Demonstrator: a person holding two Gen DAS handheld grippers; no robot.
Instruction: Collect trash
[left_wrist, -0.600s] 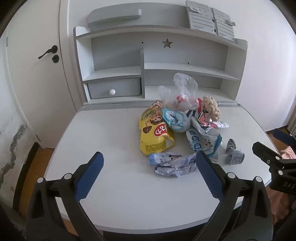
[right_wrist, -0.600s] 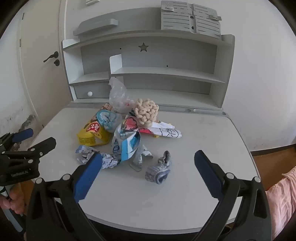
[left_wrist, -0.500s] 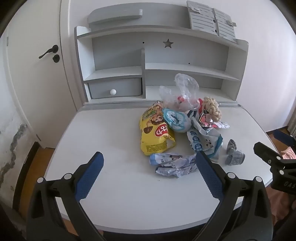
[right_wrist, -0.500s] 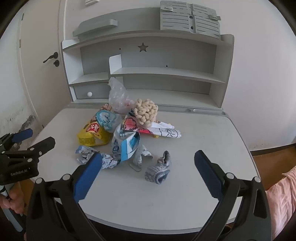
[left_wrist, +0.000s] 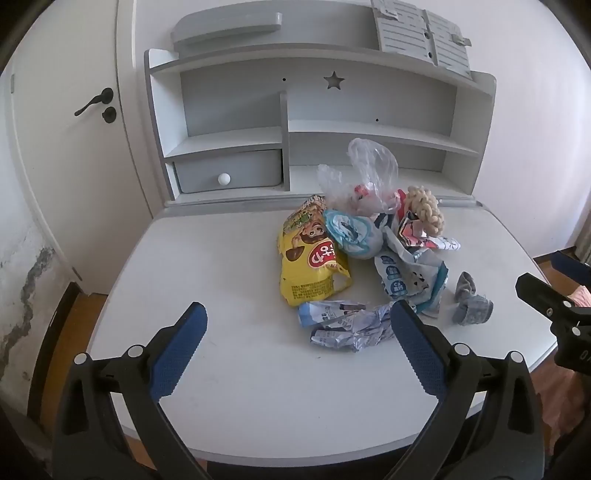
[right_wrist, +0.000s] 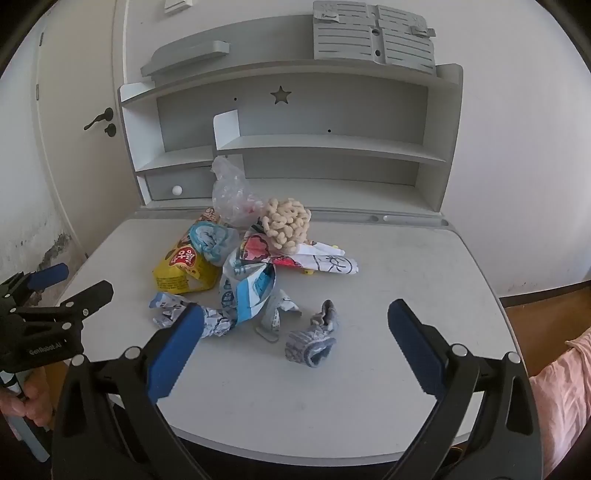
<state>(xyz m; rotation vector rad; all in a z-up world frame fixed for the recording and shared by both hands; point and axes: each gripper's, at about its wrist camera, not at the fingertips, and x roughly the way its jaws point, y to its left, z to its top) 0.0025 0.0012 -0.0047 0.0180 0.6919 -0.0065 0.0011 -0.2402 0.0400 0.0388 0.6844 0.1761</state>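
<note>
Holding almost unchanged from half a second earlier, the left gripper (left_wrist: 295, 332) and right gripper (right_wrist: 295, 328) hover with fingers released and empty on the near side of the trash pile (right_wrist: 255, 258) mid-desk (right_wrist: 406, 266), so collection has not begun.

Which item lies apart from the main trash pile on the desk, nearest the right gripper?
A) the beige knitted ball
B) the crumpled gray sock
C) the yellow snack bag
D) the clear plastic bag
B: the crumpled gray sock lies alone on the desk, ahead of the right gripper, whose jaws stand wide open.
</note>
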